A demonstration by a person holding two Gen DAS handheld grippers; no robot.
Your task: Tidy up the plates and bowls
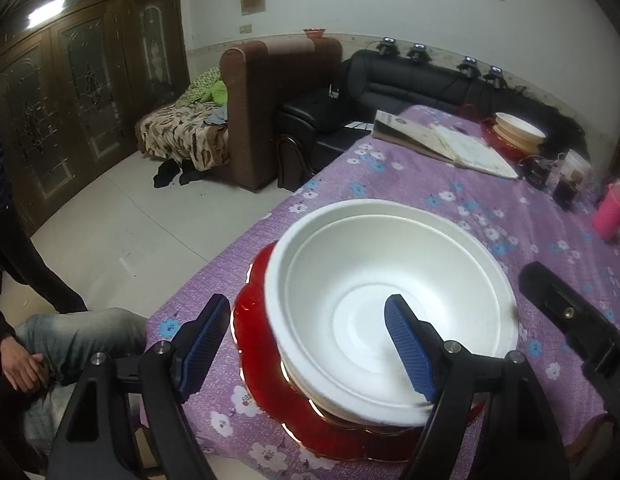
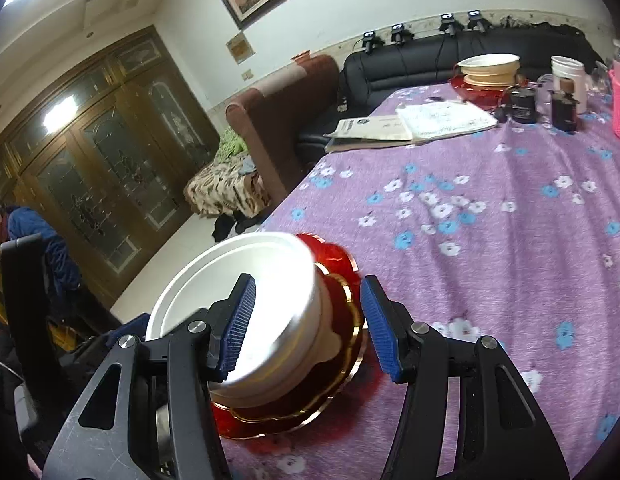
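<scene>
The left gripper (image 1: 310,344) was spread wide at the near edge of the counter (image 1: 450,208), its blue pads straddling the near-left rim of a white foam bowl (image 1: 386,280); one pad sat inside the bowl, the other outside, and whether either touched the rim was unclear. The right gripper (image 2: 305,320) was likewise spread open, held just beside the same stack from the right, one pad over the bowl's rim, the other above the plate's edge.

The counter wore a purple cloth with white and blue flowers. Near its front-left corner lay a red plate (image 1: 265,396) with a scalloped gold edge. The white bowl rested on it, nested in at least one more bowl below, leaning slightly off-centre. It was empty.

At the counter's far end stood a second stack of cream bowls (image 2: 490,70) on another red plate (image 2: 476,90). Near it lay open papers (image 2: 410,122), dark jars (image 2: 522,108), and a pink cup (image 1: 610,212).
</scene>
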